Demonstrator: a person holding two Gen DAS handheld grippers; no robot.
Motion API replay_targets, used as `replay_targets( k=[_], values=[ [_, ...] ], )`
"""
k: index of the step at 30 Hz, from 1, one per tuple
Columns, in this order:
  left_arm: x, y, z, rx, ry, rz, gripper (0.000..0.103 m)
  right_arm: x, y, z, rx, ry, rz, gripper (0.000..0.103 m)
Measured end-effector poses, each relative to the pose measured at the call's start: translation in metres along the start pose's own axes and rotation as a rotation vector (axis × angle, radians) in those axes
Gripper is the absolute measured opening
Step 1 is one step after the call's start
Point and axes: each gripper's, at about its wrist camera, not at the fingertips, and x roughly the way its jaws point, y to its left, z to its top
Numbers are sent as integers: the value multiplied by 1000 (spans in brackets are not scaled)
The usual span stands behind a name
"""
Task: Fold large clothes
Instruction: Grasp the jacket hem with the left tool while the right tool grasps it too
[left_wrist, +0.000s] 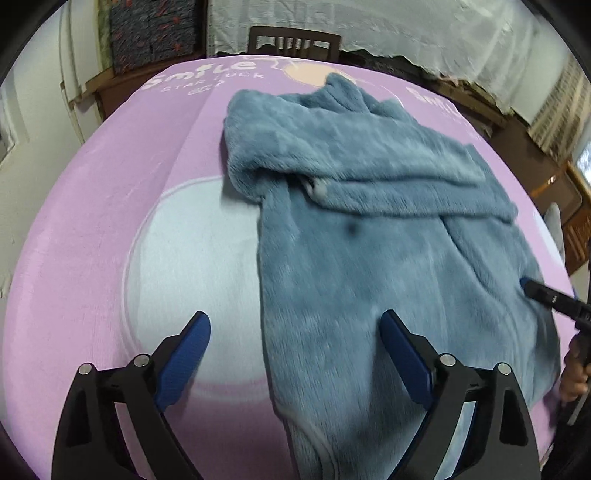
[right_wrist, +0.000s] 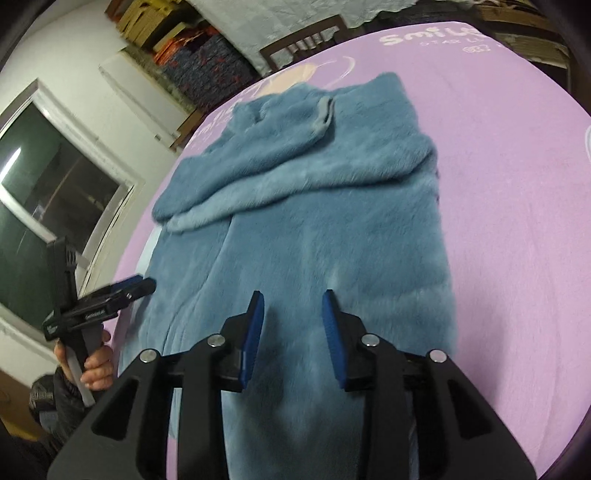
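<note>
1. A fluffy blue garment (left_wrist: 369, 236) is seen spread lengthwise on the desk (left_wrist: 92, 229), which is covered by a lilac printed cloth; its collar end lies towards the far edge and its hem runs to the near edge.
2. A sleeve (left_wrist: 388, 184) is already laid crosswise over the upper body, so the sleeve-folding step is judged to be done or nearly done.
3. The left tongs (left_wrist: 295, 332) are held wide apart, with nothing clasped; they hover over the garment's left border near the near edge, one finger over bare cloth, the other over fleece.
4. The right tongs (right_wrist: 293, 314) are parted, and no fabric is seen pinched between the pads; they hang over the lower body of the garment.
5. The step in hand is judged to be a repositioning between folds.
6. For the next move, the hem would probably have to be gripped at both sides and carried towards the far edge, with the thick pile taken deep enough not to slip.
</note>
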Motion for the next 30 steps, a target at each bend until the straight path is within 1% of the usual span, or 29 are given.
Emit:
replay_targets(
  k=[2, 6, 8, 10, 13, 16, 19, 22, 23, 25, 28, 30],
  values=[
    [-6, -2, -9, 9, 4, -17, 93, -7, -3, -7, -2, -1, 18, 32],
    [-19, -4, -25, 19, 20, -91, 93, -26, -17, -22, 56, 10, 88, 33],
    [-23, -5, -31, 29, 27, -123, 93, -40, -22, -24, 74, -11, 106, 41],
    [-23, -3, -27, 20, 25, -136, 93, -54, -28, -19, 92, -53, 105, 47],
    [-16, 8, -10, -45, 19, -166, 92, -61, -41, -3, 116, -89, 64, 47],
    [-8, 17, 2, -109, 25, -227, 87, -52, -54, 10, 144, -78, 43, 47],
    [-9, 17, 1, -108, 30, -246, 85, -46, -63, 11, 157, -57, 47, 47],
    [-16, 12, -10, -79, 35, -254, 85, -46, -66, 2, 154, -37, 33, 47],
    [-19, 11, -14, -74, 38, -264, 85, -45, -67, -2, 166, -25, 43, 47],
    [-25, 8, -25, -73, 49, -304, 84, -50, -69, -14, 187, -10, 88, 47],
    [-35, 1, -43, -69, 61, -360, 84, -55, -60, -37, 174, 22, 134, 47],
    [-40, -6, -54, -54, 63, -379, 84, -60, -53, -52, 162, 32, 157, 47]
  ],
)
